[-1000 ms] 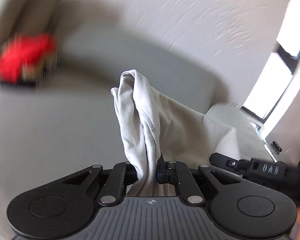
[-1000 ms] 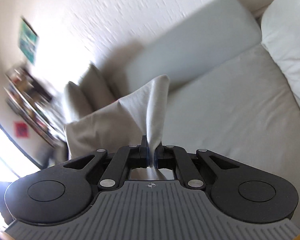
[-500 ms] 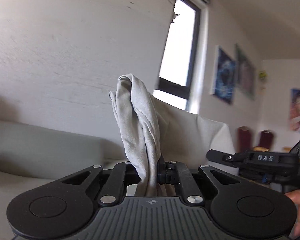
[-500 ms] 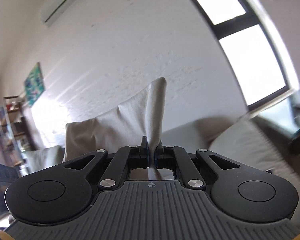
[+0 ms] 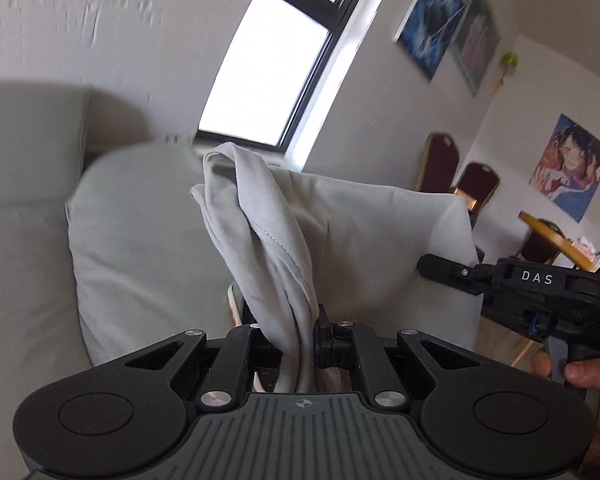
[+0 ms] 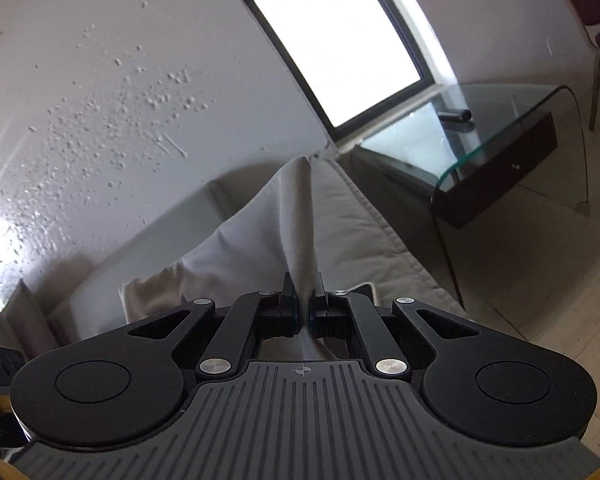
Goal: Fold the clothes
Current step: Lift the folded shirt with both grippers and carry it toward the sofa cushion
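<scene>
A pale grey garment (image 5: 364, 240) hangs lifted off the sofa, stretched as a sheet between two pinched spots; one end is bunched into thick hemmed folds; the other rises in a thin smooth peak (image 6: 300, 216).

Each wrist view looks forward along its own closed fingers, tilted slightly down: the left gripper (image 5: 296, 332) faces a window corner and pictured wall, the right gripper (image 6: 303, 312) the glass table (image 6: 500, 136), both sharing the close grey garment (image 5: 364, 240).
</scene>
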A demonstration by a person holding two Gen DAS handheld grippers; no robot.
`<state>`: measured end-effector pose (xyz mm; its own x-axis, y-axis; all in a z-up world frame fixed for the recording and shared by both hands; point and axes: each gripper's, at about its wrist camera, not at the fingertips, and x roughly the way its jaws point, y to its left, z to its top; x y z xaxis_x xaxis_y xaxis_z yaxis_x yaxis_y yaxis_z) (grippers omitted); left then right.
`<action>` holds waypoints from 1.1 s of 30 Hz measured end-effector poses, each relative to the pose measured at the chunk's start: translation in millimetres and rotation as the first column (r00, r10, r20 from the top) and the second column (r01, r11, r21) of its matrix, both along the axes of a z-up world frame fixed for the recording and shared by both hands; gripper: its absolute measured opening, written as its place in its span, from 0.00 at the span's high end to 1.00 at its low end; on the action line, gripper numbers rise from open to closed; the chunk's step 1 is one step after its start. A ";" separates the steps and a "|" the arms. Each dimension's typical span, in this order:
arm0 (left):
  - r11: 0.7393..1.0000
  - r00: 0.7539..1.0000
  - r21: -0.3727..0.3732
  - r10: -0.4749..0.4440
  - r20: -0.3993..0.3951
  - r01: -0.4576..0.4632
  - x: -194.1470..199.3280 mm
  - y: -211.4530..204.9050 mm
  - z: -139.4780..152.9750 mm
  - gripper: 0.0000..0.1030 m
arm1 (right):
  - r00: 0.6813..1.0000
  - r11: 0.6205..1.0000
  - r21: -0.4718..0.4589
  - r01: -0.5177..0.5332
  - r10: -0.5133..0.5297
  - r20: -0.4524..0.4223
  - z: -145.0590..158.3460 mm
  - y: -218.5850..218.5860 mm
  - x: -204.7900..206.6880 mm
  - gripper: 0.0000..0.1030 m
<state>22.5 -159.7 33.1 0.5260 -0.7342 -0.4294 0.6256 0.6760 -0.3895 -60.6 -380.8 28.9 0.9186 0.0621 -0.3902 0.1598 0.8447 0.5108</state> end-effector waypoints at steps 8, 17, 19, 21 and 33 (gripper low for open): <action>0.994 0.999 0.107 0.037 -0.031 -0.033 90.2 -20.9 -26.1 0.72 | 0.986 0.999 -0.022 0.039 -0.042 -0.163 -33.1 -26.5 109.1 0.83; 0.948 0.966 0.246 0.235 -0.106 -0.204 108.1 6.5 -48.4 0.65 | 0.957 0.982 -0.083 0.172 -0.186 -0.222 -37.9 -42.3 60.3 0.58; 0.956 0.978 0.253 0.178 -0.106 -0.146 90.0 4.6 -45.1 0.67 | 0.962 0.991 -0.086 0.103 -0.121 -0.245 -34.7 -33.8 43.8 0.78; 0.962 0.990 0.264 0.103 -0.100 -0.073 70.2 -1.8 -43.9 0.74 | 0.959 0.996 -0.090 0.014 -0.039 -0.281 -34.8 -22.2 31.3 0.86; 0.818 0.987 0.566 -0.006 -0.161 0.097 24.6 -42.8 -83.9 0.79 | 0.849 0.974 -0.215 -0.071 -0.054 -0.526 -73.4 7.9 -13.1 0.86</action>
<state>47.2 -202.5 -50.7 0.3928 -0.3573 -0.8474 0.6333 0.7732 -0.0325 -73.7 -373.0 -44.5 0.5709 -0.0749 -0.8176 0.3434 0.9263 0.1549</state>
